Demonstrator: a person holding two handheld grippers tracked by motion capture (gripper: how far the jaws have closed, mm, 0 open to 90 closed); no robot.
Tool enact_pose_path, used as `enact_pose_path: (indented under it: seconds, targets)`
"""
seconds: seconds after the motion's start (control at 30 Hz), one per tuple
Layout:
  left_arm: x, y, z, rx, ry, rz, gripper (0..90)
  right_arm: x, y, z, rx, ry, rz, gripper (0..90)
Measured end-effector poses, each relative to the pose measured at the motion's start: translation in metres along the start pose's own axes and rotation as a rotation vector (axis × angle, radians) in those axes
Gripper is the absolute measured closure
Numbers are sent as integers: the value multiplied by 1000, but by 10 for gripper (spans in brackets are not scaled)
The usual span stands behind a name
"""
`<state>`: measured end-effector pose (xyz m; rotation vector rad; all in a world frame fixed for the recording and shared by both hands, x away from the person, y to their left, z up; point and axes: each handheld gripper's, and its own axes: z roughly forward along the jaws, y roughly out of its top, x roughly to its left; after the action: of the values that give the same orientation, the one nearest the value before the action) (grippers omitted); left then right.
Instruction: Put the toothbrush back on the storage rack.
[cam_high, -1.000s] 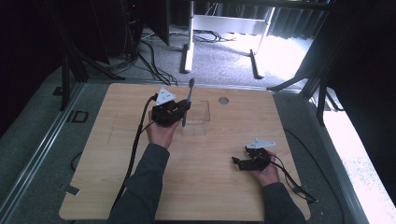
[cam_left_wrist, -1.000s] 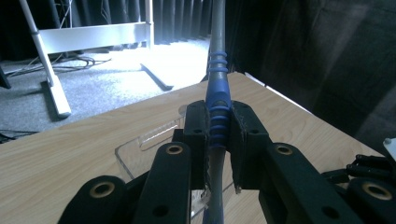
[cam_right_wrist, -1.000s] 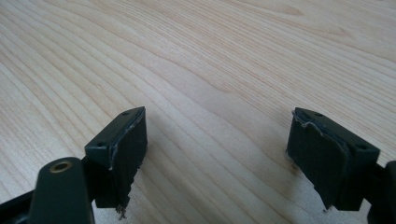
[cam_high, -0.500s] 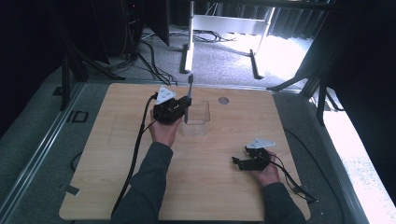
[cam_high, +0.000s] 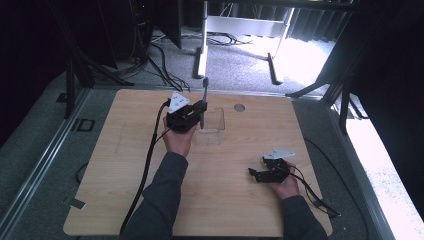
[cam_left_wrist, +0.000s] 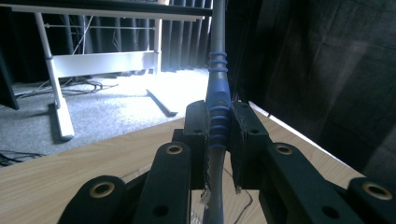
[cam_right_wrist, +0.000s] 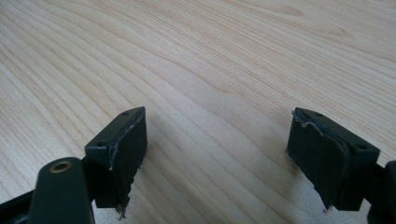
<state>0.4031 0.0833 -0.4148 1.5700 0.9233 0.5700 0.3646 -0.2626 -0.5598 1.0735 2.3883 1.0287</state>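
On the wooden table, the toothbrush was kept upright over the clear container w/ left gripper jaws clamped tight on its handle, unmoved vs. a sec ago; right gripper, well apart from the container, lay wide open & empty, so insertion was judged pending.

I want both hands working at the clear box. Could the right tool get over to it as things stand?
Probably yes: the right tool rests open on bare table, with nothing between it and the clear box.
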Motion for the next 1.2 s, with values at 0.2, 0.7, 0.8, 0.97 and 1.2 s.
enact_pose_path:
  seconds: [0.2,0.7,0.8,0.97,1.2]
  targets:
    - [-1,-2,7,5,-3,-2,786,0,0,0,0,0,0,196]
    - [-7,-9,22,-26,34,37,783,0,0,0,0,0,-2,196]
    - [-6,-12,26,-16,43,49,783,0,0,0,0,-1,-1,196]
    - [-3,-19,33,9,41,57,783,0,0,0,1,1,2,196]
    - [1,-25,39,47,47,77,783,0,0,0,1,-1,0,196]
